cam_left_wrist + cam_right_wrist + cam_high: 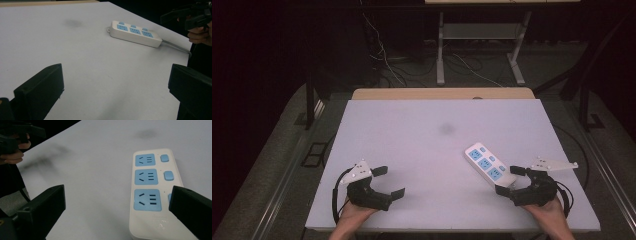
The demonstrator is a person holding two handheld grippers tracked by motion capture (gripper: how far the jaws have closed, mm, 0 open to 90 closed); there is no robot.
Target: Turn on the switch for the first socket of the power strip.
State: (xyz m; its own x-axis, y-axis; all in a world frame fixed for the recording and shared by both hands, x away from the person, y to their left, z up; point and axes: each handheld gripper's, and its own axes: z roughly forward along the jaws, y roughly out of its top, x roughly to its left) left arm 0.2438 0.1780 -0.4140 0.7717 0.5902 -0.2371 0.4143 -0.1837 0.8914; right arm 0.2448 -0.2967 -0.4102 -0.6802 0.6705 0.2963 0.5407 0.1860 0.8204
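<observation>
A white power strip (pixel 489 165) with three blue sockets and blue switches lies on the white table (pixel 427 145), right of centre; I also see the strip (pixel 135 33) from the left gripper view and the strip (pixel 152 192) close up from the right one. My right gripper (pixel 511 181) is open at the strip's near end, one jaw beside it and one over its corner. Far to the left, my left gripper (pixel 388 182) stands open over bare table with nothing between its jaws. The strip's grey cable (pixel 176 47) runs off toward the right hand.
A faint dark smudge (pixel 446 129) marks the table's middle. A wooden edge (pixel 442 93) shows behind the white board. Beyond it, on the dark floor, stand a metal frame's legs (pixel 440 55) and loose cables (pixel 384 60).
</observation>
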